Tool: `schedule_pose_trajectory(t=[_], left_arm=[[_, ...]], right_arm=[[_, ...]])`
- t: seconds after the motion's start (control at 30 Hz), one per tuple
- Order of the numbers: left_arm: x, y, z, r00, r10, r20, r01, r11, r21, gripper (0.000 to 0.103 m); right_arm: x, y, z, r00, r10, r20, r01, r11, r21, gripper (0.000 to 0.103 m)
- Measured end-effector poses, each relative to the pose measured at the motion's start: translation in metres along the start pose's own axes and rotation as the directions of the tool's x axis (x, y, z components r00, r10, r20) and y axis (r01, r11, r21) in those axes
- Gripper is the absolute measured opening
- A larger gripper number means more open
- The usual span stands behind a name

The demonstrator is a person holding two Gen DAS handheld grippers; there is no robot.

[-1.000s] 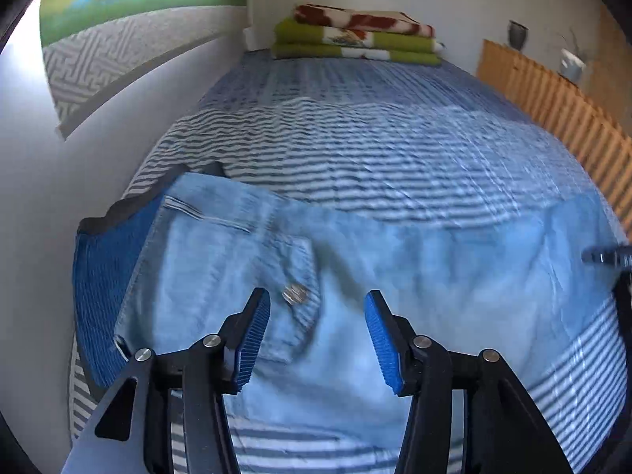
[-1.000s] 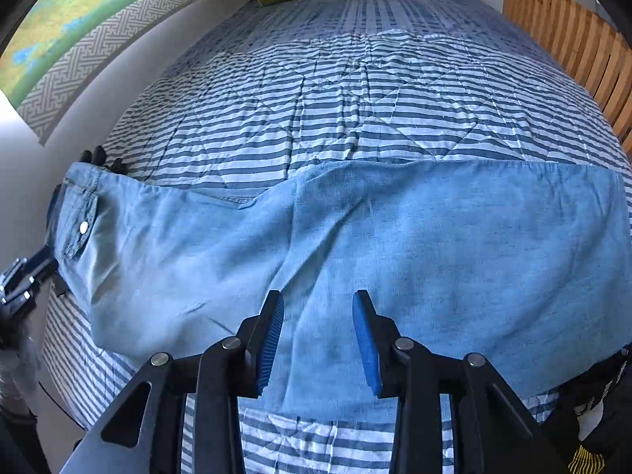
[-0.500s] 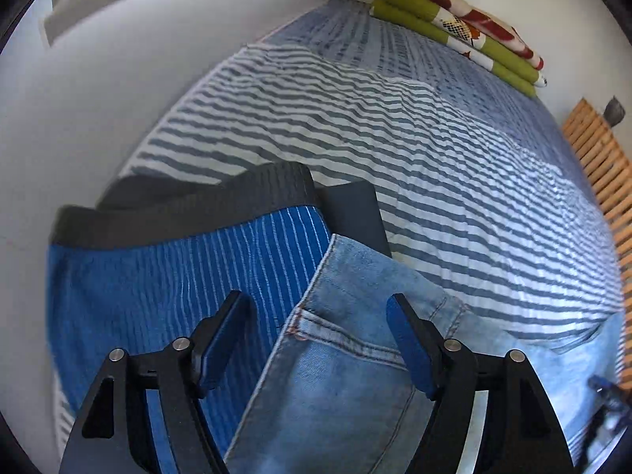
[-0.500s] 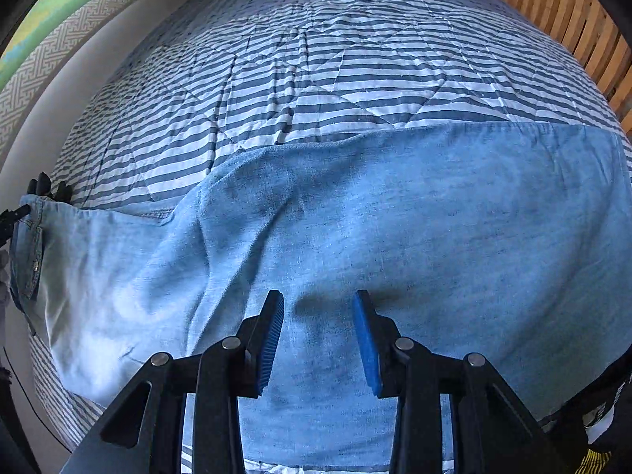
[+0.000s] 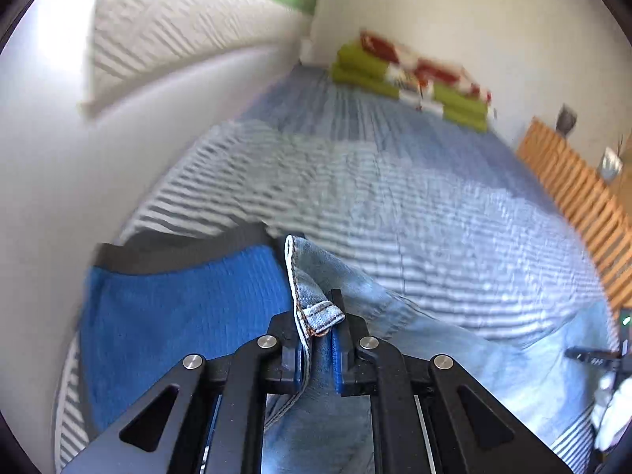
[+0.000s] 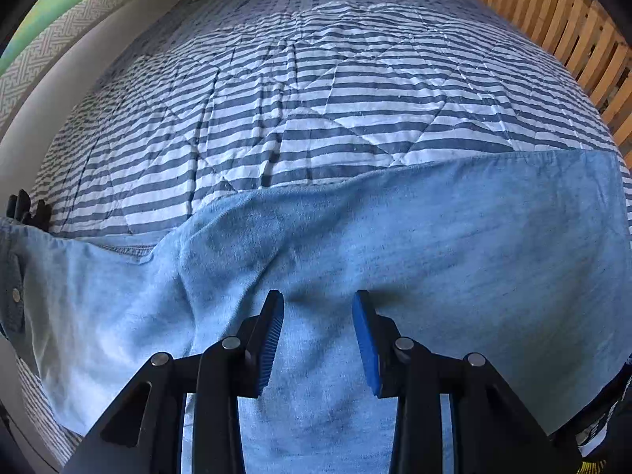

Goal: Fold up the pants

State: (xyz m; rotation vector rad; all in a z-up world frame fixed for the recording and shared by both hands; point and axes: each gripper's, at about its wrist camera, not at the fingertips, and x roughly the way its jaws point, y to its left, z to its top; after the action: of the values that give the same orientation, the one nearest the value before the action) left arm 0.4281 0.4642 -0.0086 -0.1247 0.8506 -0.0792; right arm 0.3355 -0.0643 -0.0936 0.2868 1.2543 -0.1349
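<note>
Light blue denim pants (image 6: 434,245) lie spread across the near edge of a striped bed, waist at the left and leg ends at the right. In the left wrist view my left gripper (image 5: 318,316) has its jaws closing, and the blue pads pinch the far corner of the waistband (image 5: 312,276), which stands up a little. My right gripper (image 6: 318,304) hovers low over the middle of the pants, open, its pads apart with flat fabric below and nothing between them. The pants (image 5: 454,339) run off to the right from the left gripper.
A blue ribbed garment with a dark band (image 5: 177,308) lies under the waist at the left. The striped quilt (image 6: 316,98) stretches away to folded green and red blankets (image 5: 414,79). A white wall (image 5: 59,197) bounds the left, a wooden slatted side (image 6: 553,19) the right.
My left gripper moved from the pocket button to the waistband's far corner, opened wider, then shut on it. The right gripper sank closer to the pants, its opening unchanged.
</note>
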Motion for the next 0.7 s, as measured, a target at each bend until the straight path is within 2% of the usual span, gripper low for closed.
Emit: schedule_pose_trajectory(t=[0.07, 0.1, 0.13, 0.2, 0.27, 0.3, 0.37, 0.43, 0.47, 0.53, 0.6, 0.63, 0.7], left_arm=[[-0.002, 0.022, -0.004, 0.998, 0.063, -0.006, -0.063, 0.997, -0.036, 0.01], [0.011, 0.037, -0.007, 0.996, 0.076, -0.055, -0.08, 0.994, -0.077, 0.01], [0.022, 0.046, -0.011, 0.993, 0.074, -0.093, -0.084, 0.991, -0.106, 0.01], [0.042, 0.048, -0.014, 0.986, 0.086, -0.142, -0.1, 0.99, -0.097, 0.011], [0.05, 0.041, -0.009, 0.987, 0.099, -0.129, -0.108, 0.992, -0.067, 0.016], [0.053, 0.038, -0.005, 0.986, 0.094, -0.137, -0.104, 0.992, -0.067, 0.02], [0.055, 0.037, 0.006, 0.981, 0.117, -0.157, -0.131, 0.988, -0.08, 0.035], [0.042, 0.037, 0.019, 0.978, 0.148, -0.145, -0.163, 0.982, -0.1, 0.055], [0.031, 0.039, 0.024, 0.981, 0.145, -0.127, -0.16, 0.98, -0.12, 0.056], [0.0, 0.04, 0.028, 0.99, 0.128, -0.057, -0.135, 0.982, -0.133, 0.056], [-0.028, 0.028, 0.02, 0.994, 0.109, -0.029, -0.111, 0.991, -0.069, 0.056], [-0.042, 0.016, 0.009, 0.998, 0.067, -0.019, -0.068, 0.997, -0.03, 0.056], [-0.064, -0.007, -0.02, 1.0, 0.009, -0.024, -0.008, 0.999, 0.035, 0.056]], right_arm=[[0.003, 0.001, 0.005, 0.999, -0.041, 0.024, 0.041, 0.999, -0.017, 0.033], [0.009, 0.002, 0.008, 0.997, -0.071, 0.021, 0.071, 0.997, -0.03, 0.033], [0.017, 0.003, 0.01, 0.997, -0.074, 0.007, 0.075, 0.996, -0.044, 0.039], [0.034, 0.005, 0.012, 0.992, -0.122, -0.013, 0.121, 0.99, -0.072, 0.044], [0.041, 0.009, 0.013, 0.984, -0.176, 0.012, 0.176, 0.98, -0.096, 0.049], [0.04, 0.011, 0.014, 0.982, -0.191, 0.018, 0.191, 0.976, -0.104, 0.05], [0.039, 0.013, 0.015, 0.979, -0.205, 0.015, 0.206, 0.972, -0.113, 0.05], [0.032, 0.012, 0.016, 0.974, -0.225, 0.017, 0.225, 0.97, -0.093, 0.05], [0.025, 0.011, 0.015, 0.973, -0.229, 0.03, 0.23, 0.969, -0.084, 0.05], [0.002, 0.015, 0.005, 0.98, -0.19, 0.062, 0.194, 0.978, -0.071, 0.05], [-0.02, 0.029, -0.014, 0.996, -0.075, 0.056, 0.081, 0.991, -0.109, 0.05], [-0.031, 0.043, -0.028, 0.999, -0.011, 0.048, 0.018, 0.989, -0.146, 0.05], [-0.045, 0.071, -0.059, 0.995, 0.094, 0.018, -0.088, 0.97, -0.225, 0.05]])
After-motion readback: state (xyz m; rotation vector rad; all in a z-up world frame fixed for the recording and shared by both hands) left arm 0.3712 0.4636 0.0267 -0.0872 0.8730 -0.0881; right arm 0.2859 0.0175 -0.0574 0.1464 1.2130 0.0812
